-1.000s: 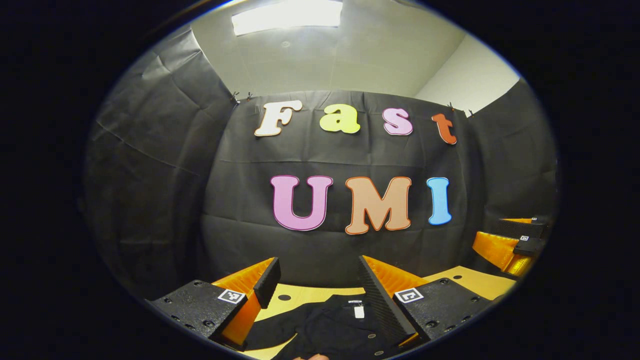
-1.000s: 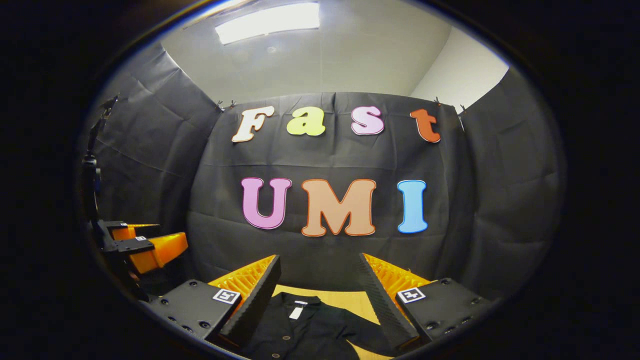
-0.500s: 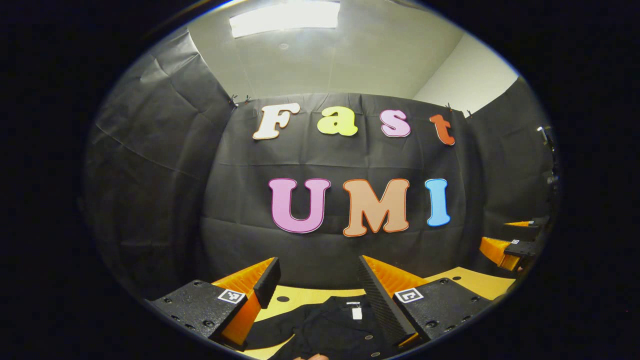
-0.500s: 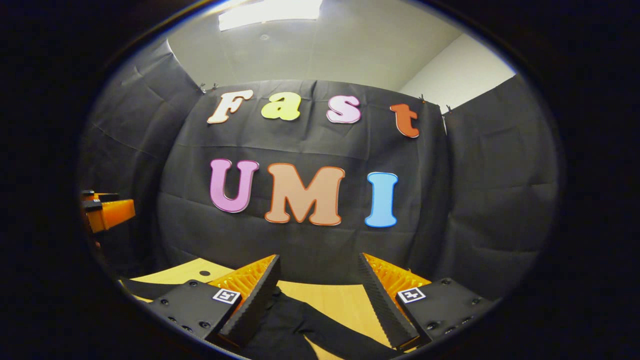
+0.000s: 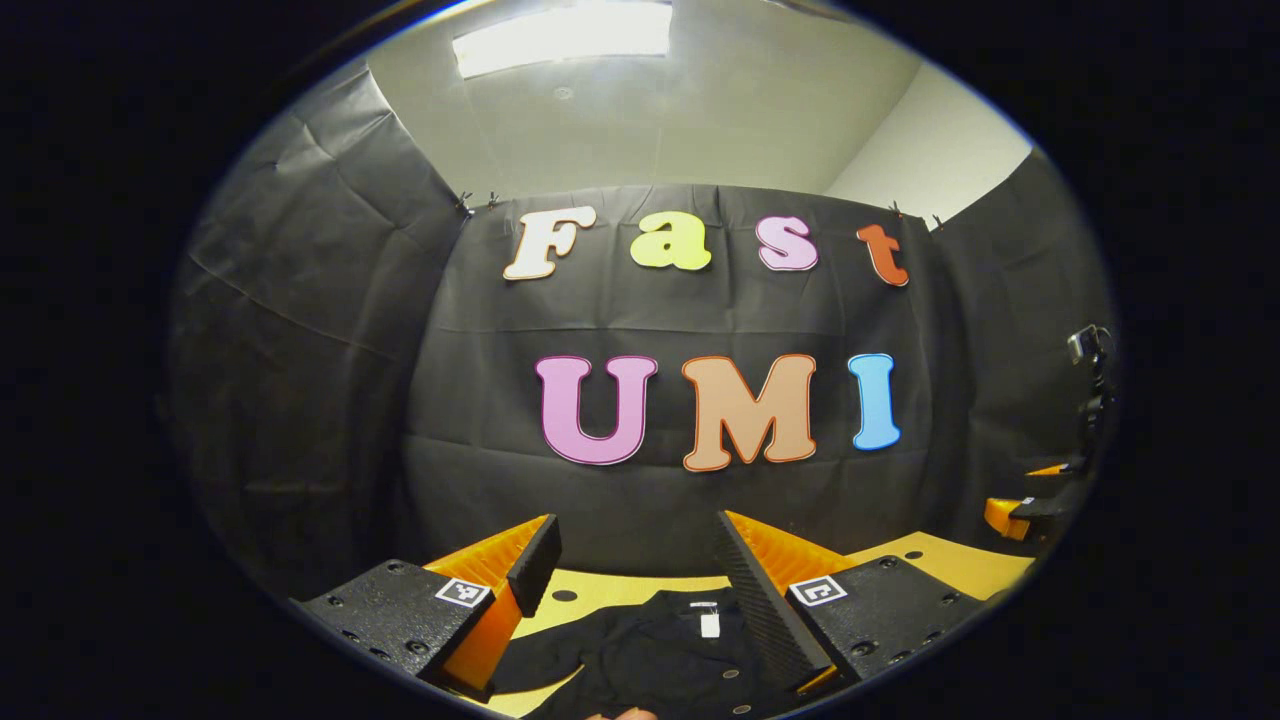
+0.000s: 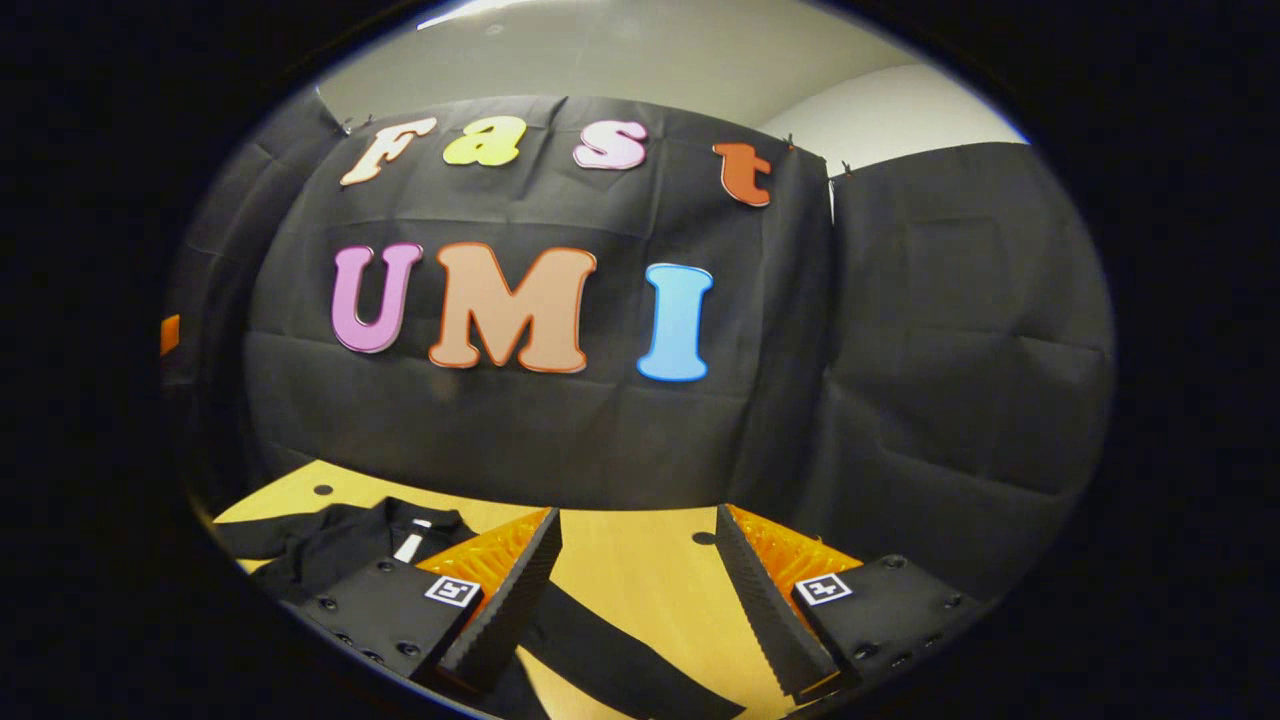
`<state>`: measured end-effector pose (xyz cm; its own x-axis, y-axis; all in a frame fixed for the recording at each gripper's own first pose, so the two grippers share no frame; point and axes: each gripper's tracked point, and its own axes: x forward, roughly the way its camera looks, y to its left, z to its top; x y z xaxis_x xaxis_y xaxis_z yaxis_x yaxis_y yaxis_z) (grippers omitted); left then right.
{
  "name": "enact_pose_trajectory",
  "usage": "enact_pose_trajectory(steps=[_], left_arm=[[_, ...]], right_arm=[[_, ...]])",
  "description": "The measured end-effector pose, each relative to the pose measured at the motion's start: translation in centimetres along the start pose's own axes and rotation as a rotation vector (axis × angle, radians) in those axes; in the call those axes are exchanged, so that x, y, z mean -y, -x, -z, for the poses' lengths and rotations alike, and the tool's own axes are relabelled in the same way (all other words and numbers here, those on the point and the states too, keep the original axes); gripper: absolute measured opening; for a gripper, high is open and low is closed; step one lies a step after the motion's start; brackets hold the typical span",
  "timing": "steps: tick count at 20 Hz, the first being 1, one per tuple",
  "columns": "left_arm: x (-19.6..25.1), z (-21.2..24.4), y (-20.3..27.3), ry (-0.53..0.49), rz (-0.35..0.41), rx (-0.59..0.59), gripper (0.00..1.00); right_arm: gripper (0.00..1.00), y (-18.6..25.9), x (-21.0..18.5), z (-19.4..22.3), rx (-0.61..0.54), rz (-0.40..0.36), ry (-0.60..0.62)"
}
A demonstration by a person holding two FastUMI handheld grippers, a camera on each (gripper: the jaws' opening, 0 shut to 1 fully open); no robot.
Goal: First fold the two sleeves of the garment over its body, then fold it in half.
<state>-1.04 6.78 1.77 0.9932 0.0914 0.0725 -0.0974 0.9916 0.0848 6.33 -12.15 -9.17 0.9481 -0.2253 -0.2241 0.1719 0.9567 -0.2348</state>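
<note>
Swinging right, my right tongs (image 6: 637,590) gape over the sleeve (image 6: 610,655) running down-right beneath them; left tongs (image 5: 640,580) gape above the garment (image 5: 650,650)

black button-up garment (image 5: 660,655) lying flat on wooden table (image 6: 640,560), collar with white tag at far end, one sleeve (image 6: 620,665) stretched out sideways, not folded yet

The right gripper (image 6: 635,580) has swung rightward off the garment's (image 6: 330,540) collar, so a sleeve (image 6: 620,665) now lies between its fingers.
</note>
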Motion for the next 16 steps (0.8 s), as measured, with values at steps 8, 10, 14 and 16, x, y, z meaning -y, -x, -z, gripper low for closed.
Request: enact_pose_trajectory(steps=[8,10,14,16], left_arm=[[1.6,0.3,0.4,-0.006,0.005,-0.008,0.92],[2.0,0.2,0.6,-0.007,0.006,-0.007,0.92],[2.5,0.6,0.7,-0.011,-0.004,-0.015,0.92],[2.9,0.9,0.8,-0.013,-0.009,-0.022,0.92]], right_arm=[[0.98,-0.7,3.4,8.4,-0.246,0.026,0.04],[0.98,-0.6,4.1,11.3,-0.335,0.029,0.05],[0.98,-0.2,5.7,16.5,-0.509,0.032,0.08],[0.99,0.0,5.7,19.0,-0.609,0.017,0.082]])
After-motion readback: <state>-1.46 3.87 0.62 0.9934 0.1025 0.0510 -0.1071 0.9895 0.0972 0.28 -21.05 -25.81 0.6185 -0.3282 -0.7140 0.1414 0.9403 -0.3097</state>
